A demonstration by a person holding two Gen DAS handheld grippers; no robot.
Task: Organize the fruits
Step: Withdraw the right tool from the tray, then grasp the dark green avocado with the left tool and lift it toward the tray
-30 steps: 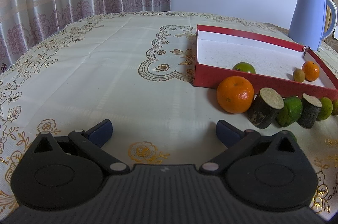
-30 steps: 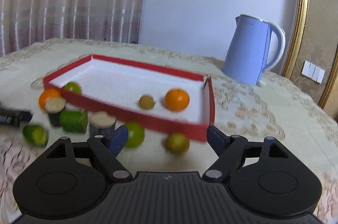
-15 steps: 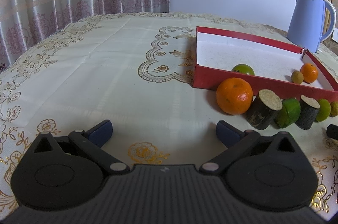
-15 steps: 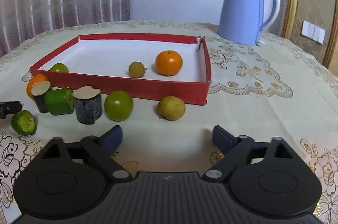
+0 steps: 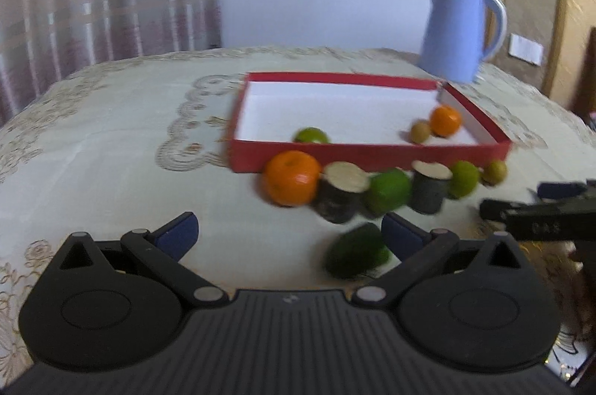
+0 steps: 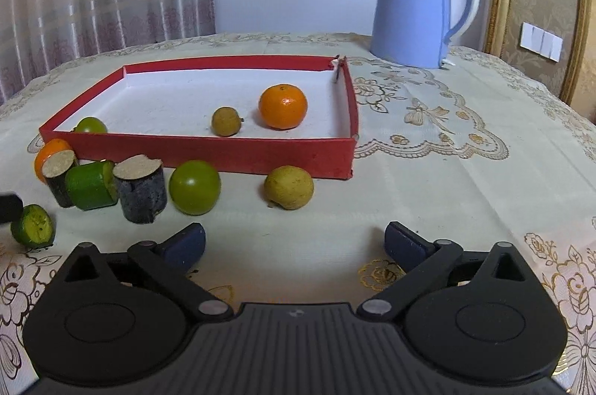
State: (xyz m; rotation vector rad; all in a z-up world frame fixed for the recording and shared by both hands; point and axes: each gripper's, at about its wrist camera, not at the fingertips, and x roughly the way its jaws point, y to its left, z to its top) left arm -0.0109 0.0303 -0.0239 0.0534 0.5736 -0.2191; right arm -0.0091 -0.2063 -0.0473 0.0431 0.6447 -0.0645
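We see right tool (image 6: 294,240) opening wide, nothing between pads, aimed at yellow fruit (image 6: 289,187) beside red box (image 6: 223,153) near tabletop middle. Left tool (image 5: 288,233) open, empty.

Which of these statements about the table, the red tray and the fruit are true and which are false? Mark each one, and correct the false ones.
1. The red tray holds three fruits. True: an orange, a small brown fruit and a green fruit.
2. The blue kettle stands inside the tray. False: it stands on the tablecloth beyond the tray.
3. The right gripper grips the yellow fruit. False: its jaws are opening, with nothing between them.
4. An orange outside the tray lies against its front wall. True.
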